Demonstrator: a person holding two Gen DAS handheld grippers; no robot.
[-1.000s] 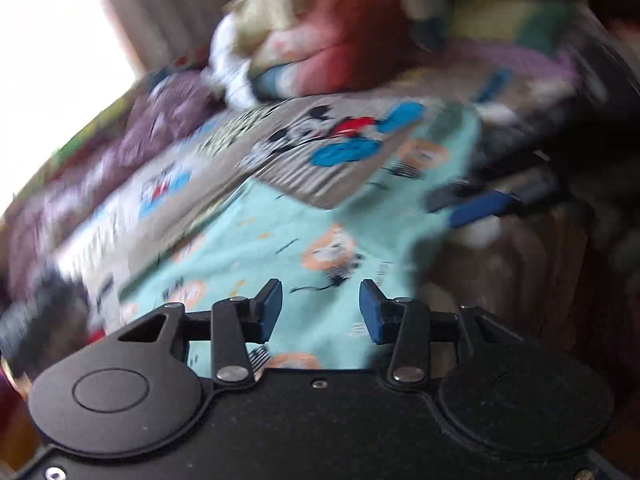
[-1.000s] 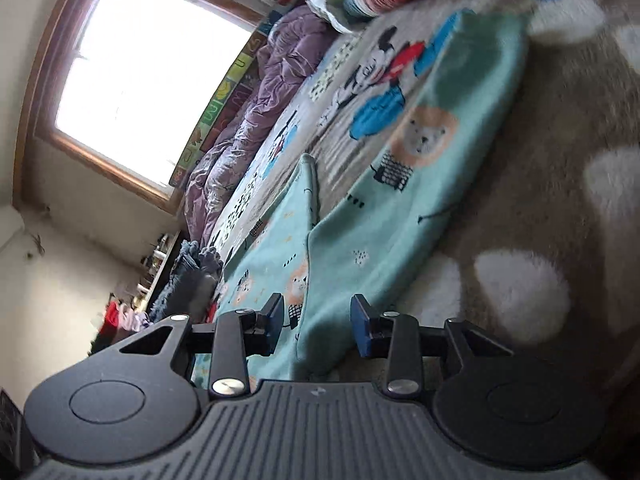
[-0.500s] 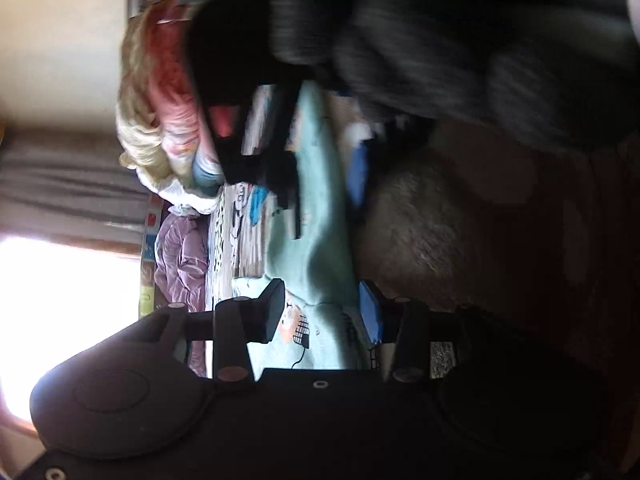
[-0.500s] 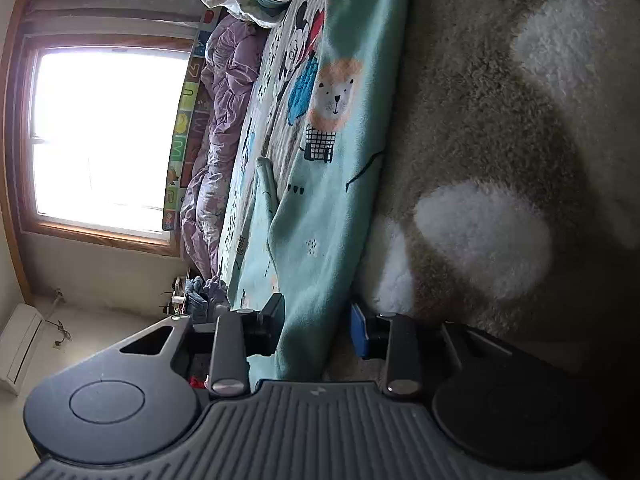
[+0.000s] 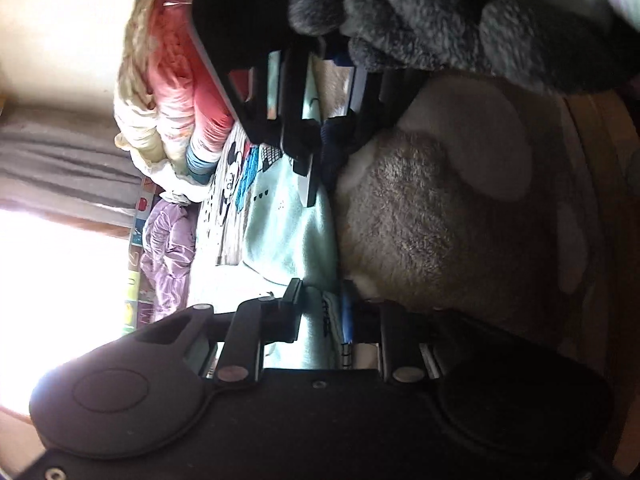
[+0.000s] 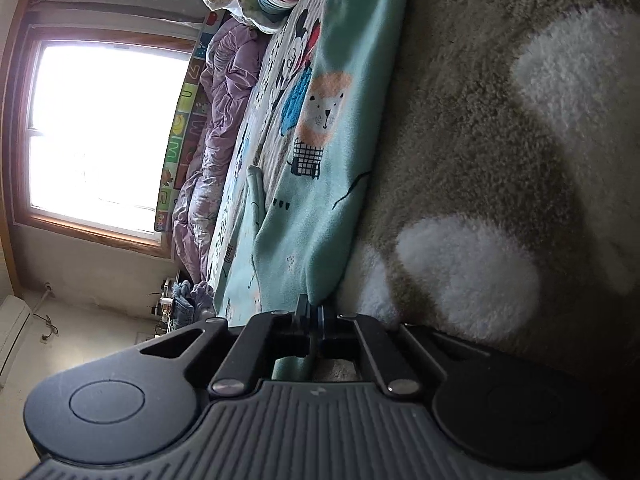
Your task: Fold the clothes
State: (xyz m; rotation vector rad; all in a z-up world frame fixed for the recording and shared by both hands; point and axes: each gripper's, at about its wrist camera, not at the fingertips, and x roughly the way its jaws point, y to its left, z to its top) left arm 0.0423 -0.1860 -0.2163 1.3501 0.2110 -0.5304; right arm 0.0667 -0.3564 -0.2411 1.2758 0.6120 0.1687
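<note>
Left wrist + right wrist: both jaws on the teal garment edge

Left wrist view: left gripper (image 5: 322, 308) jaws closing, narrow gap, teal garment (image 5: 288, 236) edge between the pads; some dark print on the fabric there, not legible. Right gripper (image 5: 320, 136) is visible ahead, at the same edge, held by a hand in a grey fuzzy glove (image 5: 420, 20).

Right wrist view: right gripper (image 6: 314, 314) jaws fully shut, pinching the teal garment (image 6: 332, 128) hem. Garment lies flat on the bed, along a brown fleece blanket with white spots (image 6: 500, 160). Prints: lion face, grid basket, Mickey Mouse sheet (image 6: 296, 56) beyond. Alphabet border (image 6: 180, 132) by the window (image 6: 100, 128) shows letters, but I can't read them reliably. No brands legible.

Versus 1 s ago: both jaws were clearly apart with nothing clamped; both views have rolled, and the left one has dropped to the garment edge.
</note>
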